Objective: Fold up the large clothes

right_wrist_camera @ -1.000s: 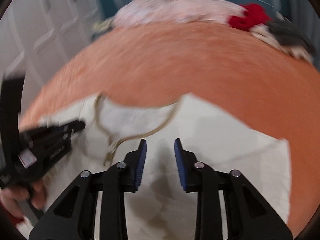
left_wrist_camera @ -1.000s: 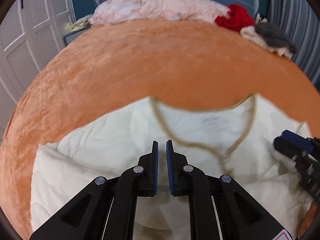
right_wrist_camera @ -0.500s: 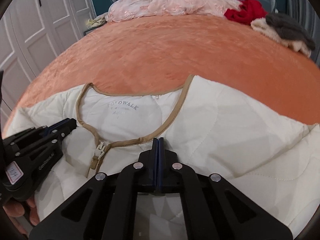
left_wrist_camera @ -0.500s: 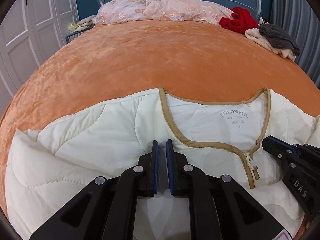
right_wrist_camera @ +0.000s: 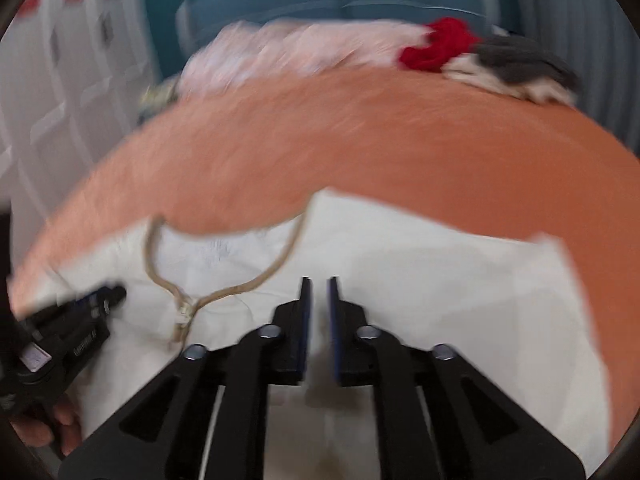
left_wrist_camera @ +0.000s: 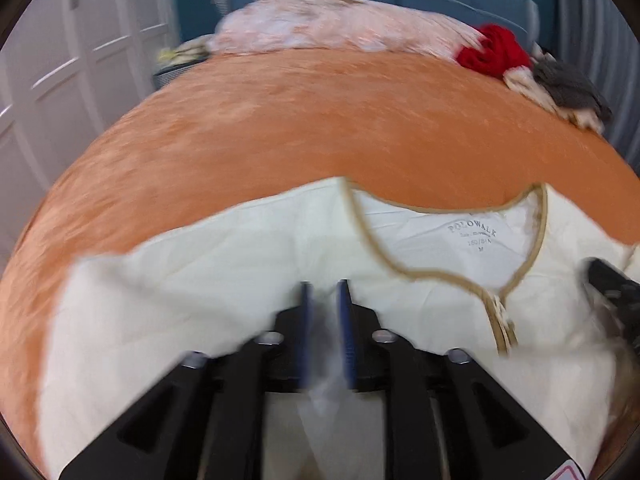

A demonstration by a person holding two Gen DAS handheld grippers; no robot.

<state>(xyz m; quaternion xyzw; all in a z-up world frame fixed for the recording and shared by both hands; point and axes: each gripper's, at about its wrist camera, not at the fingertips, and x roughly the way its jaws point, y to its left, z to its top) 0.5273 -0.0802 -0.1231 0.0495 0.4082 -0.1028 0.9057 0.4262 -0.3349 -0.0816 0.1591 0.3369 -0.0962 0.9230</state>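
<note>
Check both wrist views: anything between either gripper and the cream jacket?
Nothing visible. The left gripper and right gripper sit directly over the cream jacket, jaws opening with cloth showing in each gap. The other clothes lie far off at the bed's head.

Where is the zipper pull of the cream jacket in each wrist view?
Left wrist: zipper pull, right of centre, below the neckline's V.
Right wrist: zipper pull, left of centre, again at the V's bottom.
Shared landmark: red garment at the bed's far edge.
</note>
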